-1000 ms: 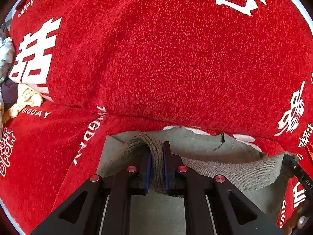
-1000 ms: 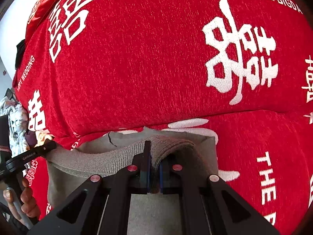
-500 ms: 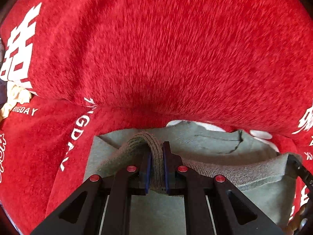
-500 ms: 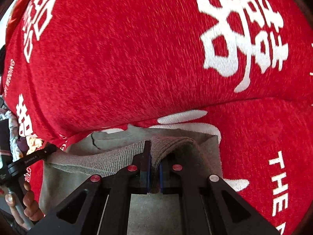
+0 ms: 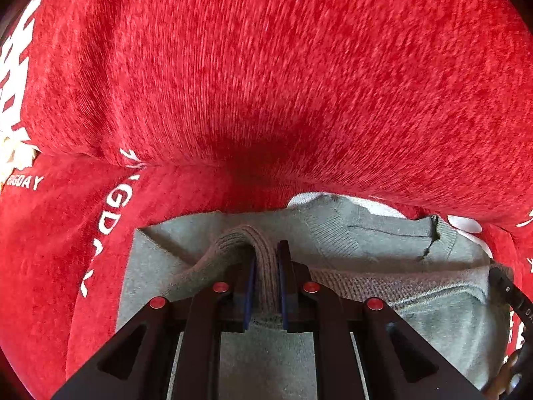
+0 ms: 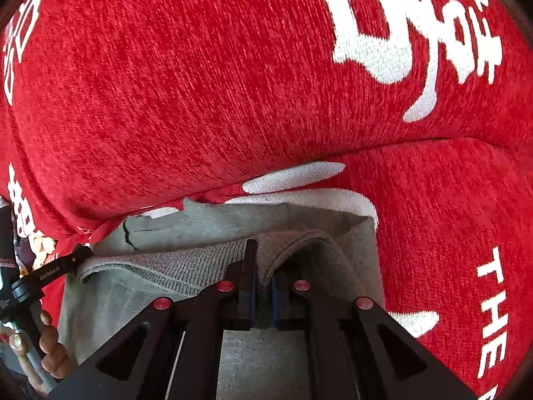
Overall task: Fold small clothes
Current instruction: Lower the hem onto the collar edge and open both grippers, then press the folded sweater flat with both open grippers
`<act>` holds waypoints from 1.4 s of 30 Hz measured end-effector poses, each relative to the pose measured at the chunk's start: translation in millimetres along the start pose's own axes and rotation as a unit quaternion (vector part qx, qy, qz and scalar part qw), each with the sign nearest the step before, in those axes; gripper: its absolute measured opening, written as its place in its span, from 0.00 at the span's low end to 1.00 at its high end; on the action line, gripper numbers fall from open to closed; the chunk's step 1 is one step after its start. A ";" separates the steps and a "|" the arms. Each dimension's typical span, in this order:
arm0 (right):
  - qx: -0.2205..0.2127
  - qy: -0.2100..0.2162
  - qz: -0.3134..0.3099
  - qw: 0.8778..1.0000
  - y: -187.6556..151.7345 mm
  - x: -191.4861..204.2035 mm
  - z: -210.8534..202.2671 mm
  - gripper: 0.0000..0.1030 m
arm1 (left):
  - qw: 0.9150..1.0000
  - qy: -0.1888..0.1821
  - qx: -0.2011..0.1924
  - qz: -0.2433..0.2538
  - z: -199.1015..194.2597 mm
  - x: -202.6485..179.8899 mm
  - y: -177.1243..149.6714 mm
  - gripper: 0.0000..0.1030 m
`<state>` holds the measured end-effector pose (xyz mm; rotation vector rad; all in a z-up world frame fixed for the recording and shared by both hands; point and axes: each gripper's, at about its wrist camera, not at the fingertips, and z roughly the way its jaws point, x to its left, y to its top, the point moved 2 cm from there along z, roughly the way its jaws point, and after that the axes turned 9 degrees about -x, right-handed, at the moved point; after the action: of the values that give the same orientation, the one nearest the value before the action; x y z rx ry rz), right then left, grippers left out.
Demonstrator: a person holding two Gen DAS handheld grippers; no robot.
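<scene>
A small grey knitted garment (image 5: 383,236) lies on a red sofa seat, its far edge close to the backrest. My left gripper (image 5: 266,253) is shut on the ribbed hem at the garment's left corner. My right gripper (image 6: 263,266) is shut on the hem at its right corner (image 6: 299,240). The hem stretches between them and is carried over the lower layer of the garment (image 6: 233,213). The left gripper's tip also shows at the left of the right wrist view (image 6: 80,253), and the right gripper's tip at the right edge of the left wrist view (image 5: 499,280).
The red sofa backrest (image 5: 266,83) with white lettering rises just beyond the garment. The red seat cover (image 6: 449,216) lies to the right. Pale crumpled clothes (image 5: 13,156) sit at the far left. A bare hand (image 6: 50,343) holds the left gripper's handle.
Both grippers have carried the hem forward over the garment toward the backrest. The backrest now fills more of both views and more of the lower layer shows beyond the hem.
</scene>
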<state>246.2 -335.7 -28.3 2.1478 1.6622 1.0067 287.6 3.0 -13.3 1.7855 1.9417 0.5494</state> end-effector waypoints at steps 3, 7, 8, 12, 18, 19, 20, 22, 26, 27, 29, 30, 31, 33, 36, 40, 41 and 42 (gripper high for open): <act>0.003 -0.004 0.005 1.000 0.1 -0.2 2.8 0.06 | 1.000 0.002 0.000 -0.003 3.8 2.2 0.3 0.41; 0.007 -0.010 0.006 1.000 1.3 1.1 8.5 0.06 | 1.000 -0.001 -0.015 -0.009 1.0 5.7 7.2 0.61; 0.010 -0.011 0.009 1.000 2.0 1.5 11.3 0.06 | 1.000 -0.002 -0.013 -0.009 1.9 7.0 9.9 0.61; 0.027 -0.001 0.033 0.999 7.0 1.6 20.9 0.08 | 0.999 -0.010 0.004 -0.030 8.7 16.5 18.5 0.61; 0.005 0.027 0.064 0.998 27.7 -3.5 -1.4 0.30 | 0.998 -0.019 -0.014 -0.066 -16.0 40.7 25.9 0.61; -0.010 0.019 0.060 0.998 30.3 -2.4 -9.3 0.57 | 0.997 -0.018 -0.020 -0.068 -21.7 42.8 26.9 0.61; -0.030 0.009 0.051 0.998 32.4 -0.4 -19.4 0.69 | 0.997 -0.017 -0.030 -0.069 -29.3 45.2 27.8 0.61; -0.065 -0.004 0.017 0.998 33.1 8.7 -36.0 0.78 | 0.997 -0.019 -0.046 -0.064 -44.1 43.5 27.5 0.61; -0.075 -0.019 -0.084 0.993 20.4 47.3 -41.4 0.78 | 0.998 -0.028 -0.050 -0.021 -50.0 18.1 21.8 0.61; -0.055 -0.025 -0.126 0.990 12.4 65.0 -31.7 0.78 | 0.999 -0.023 -0.046 -0.001 -47.0 5.9 20.2 0.61; -0.023 -0.037 -0.183 0.982 0.8 86.6 -14.3 0.78 | 0.998 -0.007 -0.033 0.052 -31.8 -19.9 16.6 0.61; -0.002 -0.046 -0.209 0.977 -6.8 98.6 -0.5 0.78 | 0.997 0.000 -0.025 0.068 -24.5 -27.6 15.1 0.61; 0.008 -0.048 -0.218 0.975 -11.0 102.4 7.0 0.78 | 0.996 0.014 -0.017 0.084 -14.3 -34.8 13.6 0.61; 0.028 -0.048 -0.217 0.975 -12.7 107.4 26.1 0.78 | 0.993 0.044 0.001 0.107 5.6 -42.0 9.0 0.61; 0.055 -0.072 -0.201 0.975 -8.5 93.8 49.8 0.77 | 0.993 0.063 0.031 0.098 29.3 -29.5 5.8 0.62; 0.059 -0.125 -0.167 0.976 -0.4 54.2 56.5 0.77 | 0.994 0.057 0.021 0.089 29.2 -11.2 6.0 0.75; 0.059 -0.125 -0.146 0.980 1.8 42.9 55.3 0.77 | 0.994 0.059 0.018 0.092 27.8 -8.5 5.5 0.75; 0.059 -0.117 -0.117 0.984 4.7 30.4 51.2 0.77 | 0.993 0.069 0.014 0.095 24.9 -6.0 4.7 0.75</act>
<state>286.3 -298.2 -51.8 1.9894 1.8399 0.5795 306.0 -2.8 -30.7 2.0114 1.8885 0.7304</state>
